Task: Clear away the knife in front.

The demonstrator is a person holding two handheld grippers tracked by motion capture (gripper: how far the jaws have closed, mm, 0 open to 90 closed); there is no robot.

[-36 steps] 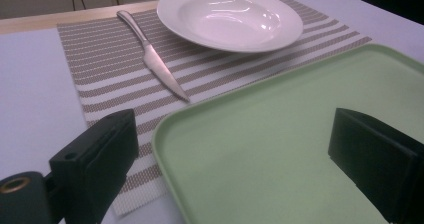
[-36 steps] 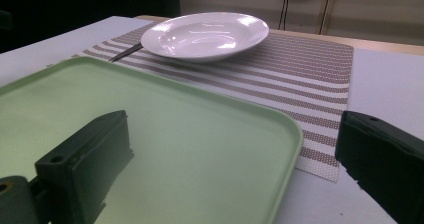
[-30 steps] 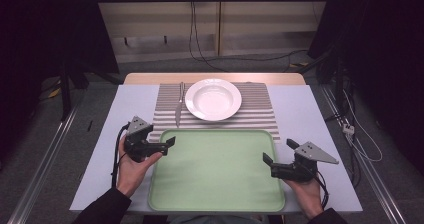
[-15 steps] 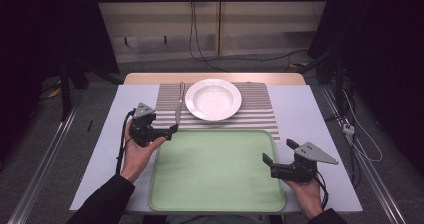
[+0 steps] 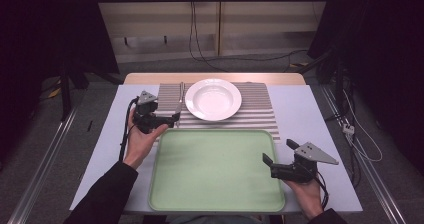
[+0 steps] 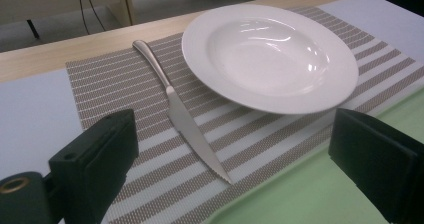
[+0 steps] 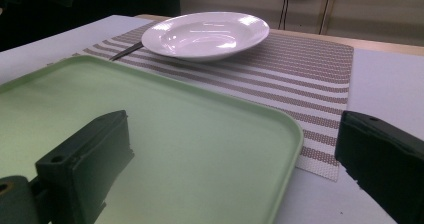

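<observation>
Toward the left edge of the desk (image 5: 300, 111), left gripper (image 5: 170, 117) held in a hand (image 5: 141, 140), fingers (image 6: 95, 166) wide apart and clamped on nothing, hovering at the near left corner of the striped mat (image 5: 260, 109). Just ahead of those fingers, a knife (image 6: 182, 119) lying flat on the mat, handle toward the far edge, blade tip close to the mat's near edge, just beside the left rim of the plate (image 6: 270, 56). Near the far edge of the desk, at its middle, that white plate sitting upright and empty on the mat, with the knife along its left side. Across the near middle of the desk, a green tray (image 5: 215, 169), bare, its far edge just beside the mat's near edge. By the tray's near right corner, right gripper (image 5: 277, 156) held in the other hand (image 5: 306, 196), fingers (image 7: 85, 164) spread wide with nothing between them, pointed over the tray toward the plate.
</observation>
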